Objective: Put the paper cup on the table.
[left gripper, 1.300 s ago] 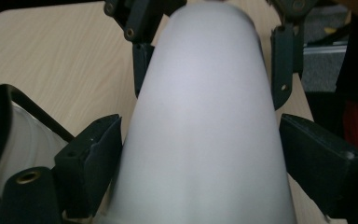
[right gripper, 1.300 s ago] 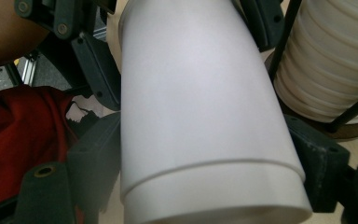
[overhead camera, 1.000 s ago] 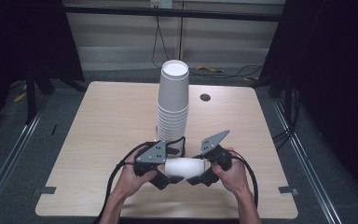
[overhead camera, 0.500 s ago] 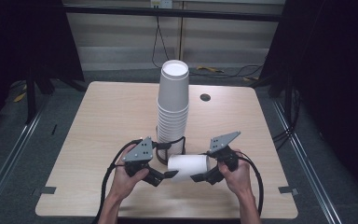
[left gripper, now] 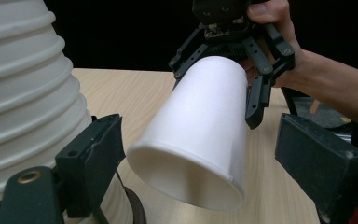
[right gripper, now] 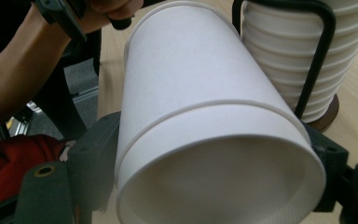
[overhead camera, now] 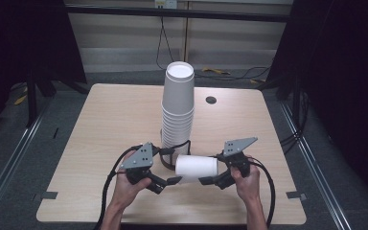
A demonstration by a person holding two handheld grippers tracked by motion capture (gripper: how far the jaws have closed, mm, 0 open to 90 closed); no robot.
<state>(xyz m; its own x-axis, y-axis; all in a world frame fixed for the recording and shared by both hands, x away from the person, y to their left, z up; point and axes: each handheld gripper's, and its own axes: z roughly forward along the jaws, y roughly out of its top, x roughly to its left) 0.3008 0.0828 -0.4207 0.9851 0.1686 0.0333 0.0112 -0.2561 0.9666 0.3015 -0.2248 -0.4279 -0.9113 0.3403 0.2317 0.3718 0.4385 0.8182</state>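
Cup (overhead camera: 196, 167) is pinched sideways by the right gripper (overhead camera: 210, 180); left gripper (overhead camera: 169, 182) is spread. If squeezed hard, it could be crushed.

High view: fixed above the person's side, facing forward and down, far, whole table (overhead camera: 100, 143) in frame. Left gripper view: low and close, facing the cup (left gripper: 200, 135), stack (left gripper: 23, 107) at 9 o'clock. Right gripper view: closer, stack at 1 o'clock. All three share cup and stack.
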